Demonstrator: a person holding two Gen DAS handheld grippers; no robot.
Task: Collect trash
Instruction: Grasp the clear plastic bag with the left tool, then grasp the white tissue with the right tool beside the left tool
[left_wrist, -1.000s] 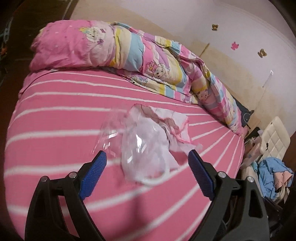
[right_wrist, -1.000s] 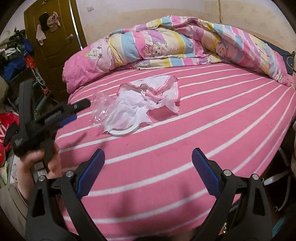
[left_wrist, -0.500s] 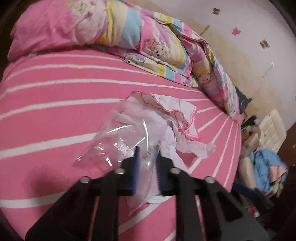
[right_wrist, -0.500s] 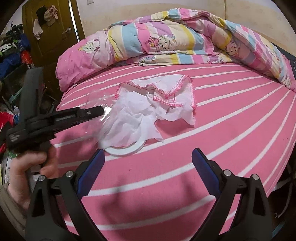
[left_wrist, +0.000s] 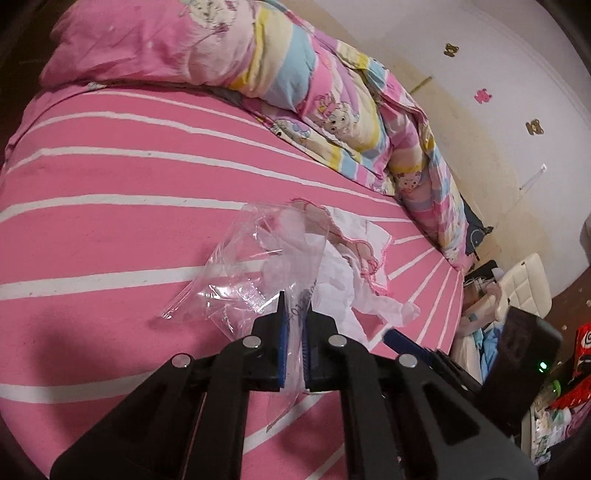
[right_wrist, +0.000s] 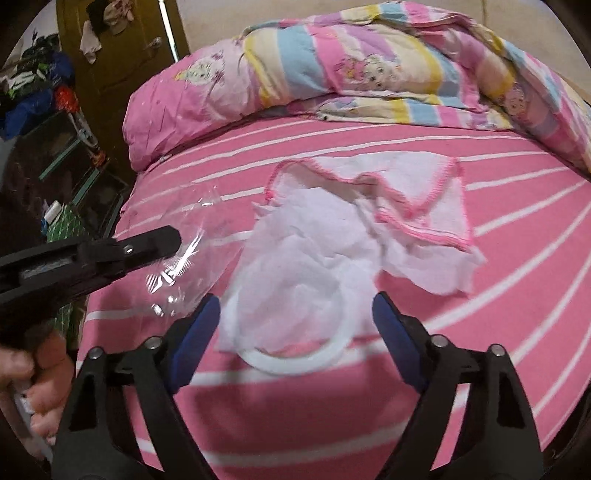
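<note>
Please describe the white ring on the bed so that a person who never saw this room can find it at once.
Start from the round bed with the pink, white-striped sheet. In its middle lies a heap of crumpled white tissue paper, beside a white cloth with pink stitched edging. The flat white ring sticks out from under the tissue's near edge: the heap's only rigid, perfectly curved piece.

the left gripper (left_wrist: 294, 325) points forward and down, its blue-padded fingers (left_wrist: 282, 332) pressed together with a thin clear plastic sheet pinched between them. in the right wrist view it reaches in from the left, and a bare hand (right_wrist: 33, 380) wraps its handle at the lower left edge. the right gripper (right_wrist: 295, 317) tilts down more steeply, its fingers (right_wrist: 201, 325) standing wide apart and closing, touching nothing.
</note>
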